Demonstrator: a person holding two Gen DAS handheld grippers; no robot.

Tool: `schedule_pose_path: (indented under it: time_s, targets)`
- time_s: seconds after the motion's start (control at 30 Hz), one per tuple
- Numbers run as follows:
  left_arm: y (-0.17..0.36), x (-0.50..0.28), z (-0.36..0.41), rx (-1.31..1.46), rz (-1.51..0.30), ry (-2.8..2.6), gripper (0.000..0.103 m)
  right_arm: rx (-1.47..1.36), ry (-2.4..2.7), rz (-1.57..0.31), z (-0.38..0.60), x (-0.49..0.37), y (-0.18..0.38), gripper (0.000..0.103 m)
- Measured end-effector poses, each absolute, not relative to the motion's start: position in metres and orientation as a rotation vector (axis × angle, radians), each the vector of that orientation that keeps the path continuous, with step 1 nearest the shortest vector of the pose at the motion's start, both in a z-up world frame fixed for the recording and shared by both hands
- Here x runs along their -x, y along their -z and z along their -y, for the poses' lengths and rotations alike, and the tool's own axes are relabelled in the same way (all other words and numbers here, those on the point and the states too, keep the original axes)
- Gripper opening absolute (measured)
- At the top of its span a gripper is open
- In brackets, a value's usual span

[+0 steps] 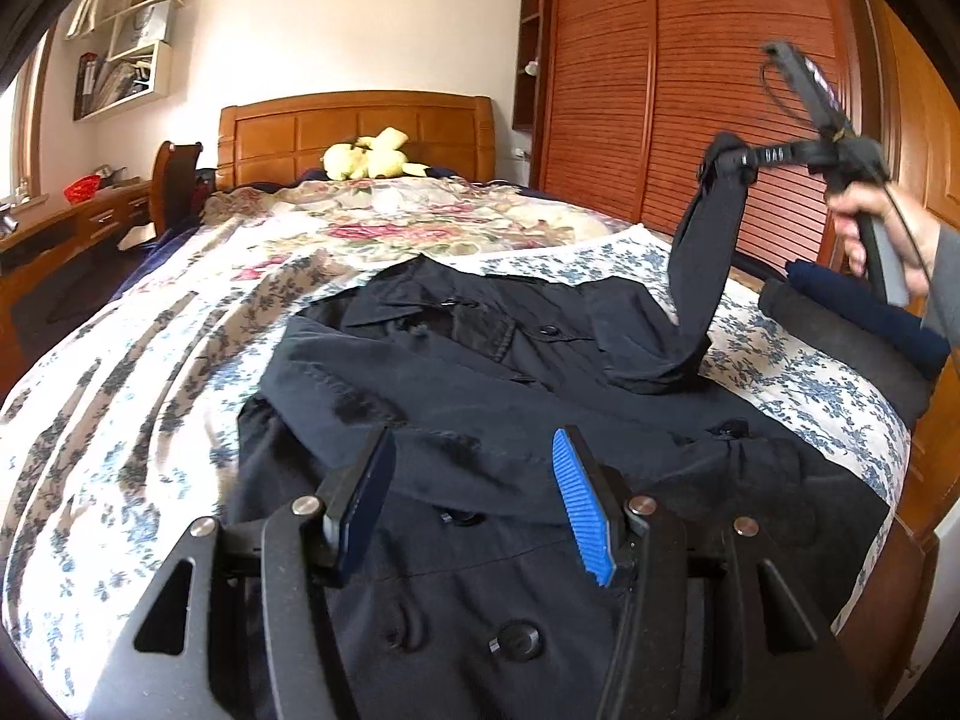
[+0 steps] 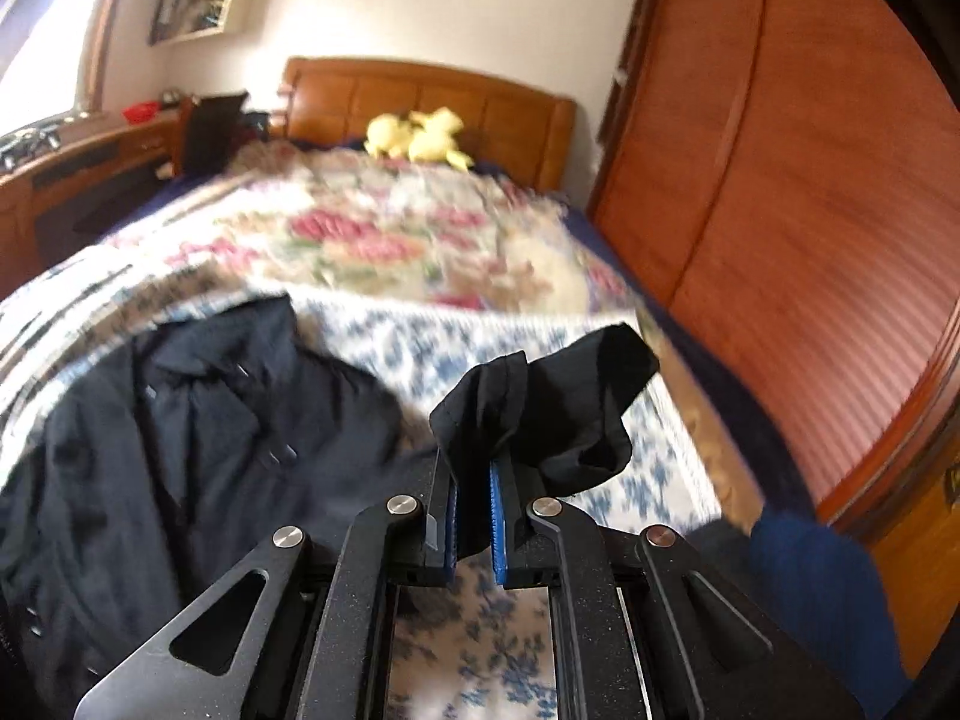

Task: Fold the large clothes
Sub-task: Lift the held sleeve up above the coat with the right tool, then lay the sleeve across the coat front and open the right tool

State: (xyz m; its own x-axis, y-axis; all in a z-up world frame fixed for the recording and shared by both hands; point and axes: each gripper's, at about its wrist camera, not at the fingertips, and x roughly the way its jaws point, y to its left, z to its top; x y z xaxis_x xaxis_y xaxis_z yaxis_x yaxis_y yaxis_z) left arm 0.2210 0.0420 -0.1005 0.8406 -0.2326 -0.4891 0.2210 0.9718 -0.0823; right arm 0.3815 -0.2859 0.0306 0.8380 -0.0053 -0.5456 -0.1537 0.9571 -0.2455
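A large black coat (image 1: 480,396) with buttons lies spread on the bed, collar toward the headboard; it also shows in the right wrist view (image 2: 168,432). My left gripper (image 1: 474,480) is open and empty, hovering low over the coat's front. My right gripper (image 1: 729,153) is shut on the end of the coat's right sleeve (image 1: 702,276) and holds it lifted above the bed. In the right wrist view the sleeve cuff (image 2: 540,414) is pinched between the blue pads of that gripper (image 2: 474,480).
The bed (image 1: 132,360) has a floral cover. Folded dark clothes (image 1: 864,330) sit at the bed's right edge. A yellow plush toy (image 1: 372,159) lies by the wooden headboard. A wooden wardrobe (image 1: 690,90) stands to the right, a desk (image 1: 72,222) to the left.
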Motion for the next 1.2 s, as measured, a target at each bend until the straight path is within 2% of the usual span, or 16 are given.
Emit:
schedule_pose_path:
  time_s: [0.5, 0.67, 0.83, 1.2]
  targets:
    - [0.095, -0.194, -0.093, 0.056, -0.487, 0.151, 0.054, 0.385, -0.358, -0.321, 0.136, -0.323, -0.112, 0.005]
    - [0.094, -0.192, -0.101, 0.059, -0.482, 0.137, 0.054, 0.396, -0.441, -0.270, 0.109, -0.298, -0.124, 0.005]
    - [0.095, -0.191, -0.104, 0.062, -0.480, 0.125, 0.054, 0.411, -0.507, -0.298, 0.096, -0.276, -0.107, 0.005]
    - [0.095, -0.190, -0.110, 0.069, -0.483, 0.113, 0.054, 0.437, -0.590, -0.556, 0.093, -0.257, 0.007, 0.005]
